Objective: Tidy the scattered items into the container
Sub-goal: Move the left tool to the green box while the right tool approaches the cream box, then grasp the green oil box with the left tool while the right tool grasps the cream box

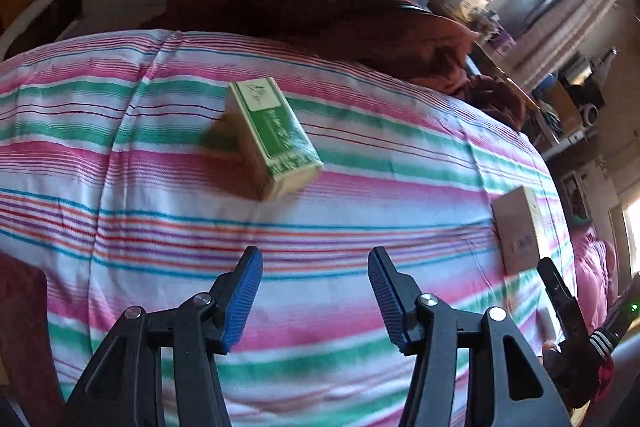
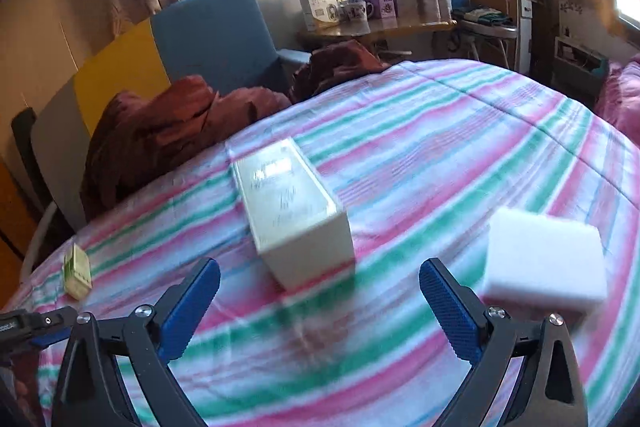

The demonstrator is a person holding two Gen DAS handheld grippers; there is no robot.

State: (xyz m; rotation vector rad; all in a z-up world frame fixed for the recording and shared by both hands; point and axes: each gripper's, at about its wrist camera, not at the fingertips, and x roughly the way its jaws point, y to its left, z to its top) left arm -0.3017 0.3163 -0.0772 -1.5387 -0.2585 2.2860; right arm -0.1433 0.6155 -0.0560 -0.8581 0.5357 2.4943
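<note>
The left hand-held gripper [image 1: 316,263] at the bottom of its view has its blue pads apart with nothing between them, and above it, mid-frame, a green box [image 1: 272,137] lies on the striped bed cover [image 1: 120,195]. The right hand-held gripper [image 2: 320,279] likewise stands spread and empty low in its frame. A cream box [image 2: 296,215] lies just above its gap at centre, a white foam block [image 2: 544,259] at the lower right beside its right finger.
</note>
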